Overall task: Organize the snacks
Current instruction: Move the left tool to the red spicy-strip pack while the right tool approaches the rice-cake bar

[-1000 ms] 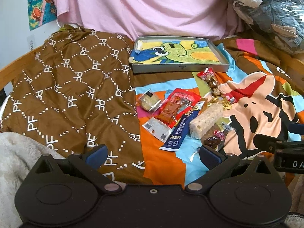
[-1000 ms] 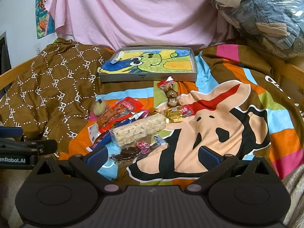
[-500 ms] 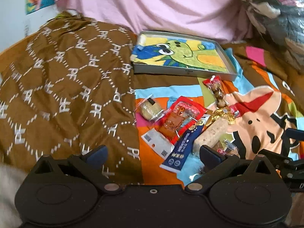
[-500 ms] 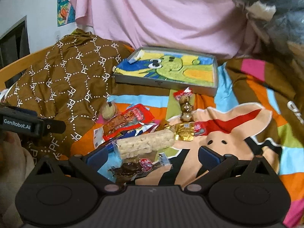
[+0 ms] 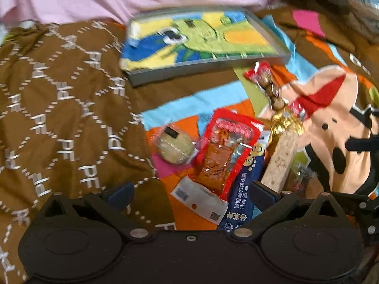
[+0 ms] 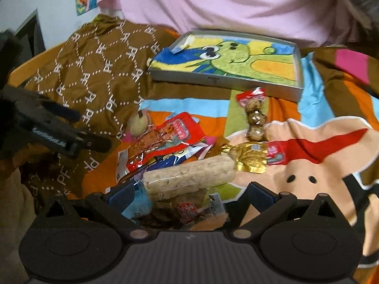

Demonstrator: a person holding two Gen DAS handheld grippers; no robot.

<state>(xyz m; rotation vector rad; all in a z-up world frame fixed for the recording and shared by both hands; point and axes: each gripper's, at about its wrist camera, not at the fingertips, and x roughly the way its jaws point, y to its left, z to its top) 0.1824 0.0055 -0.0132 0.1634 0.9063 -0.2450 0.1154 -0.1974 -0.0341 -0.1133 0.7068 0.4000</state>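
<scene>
Bedspread (image 6: 319, 165) cartoon-printed, snacks (image 6: 180, 146) heaped | brown cloth (image 6: 99, 71) left | pink sheet (image 6: 213, 4) behind | both hand-held grippers spread

- Brown cloth (image 6: 99, 71): white dotted diamond lattice with white "PF" letters.
- Grey tray (image 6: 227, 80): lined with a cartoon in green, blue, yellow and orange.
- Bedspread (image 6: 319, 156): orange, sky-blue, olive and pink blocks, with a peach cartoon face outlined in black and a red streak.
- Backdrop sheet (image 6: 213, 4): plain pale pink.
- Red snack packet (image 5: 227, 146): red border, pink dots, orange-brown contents.
- Navy sachet (image 5: 241, 194): white lettering, yellow smiley.
- Rice bar (image 6: 189, 177): speckled beige.
- Foil packet (image 6: 251, 158): gold.
- Left tongs (image 5: 190, 193) and right tongs (image 6: 189, 193): black with dark blue pads.
</scene>
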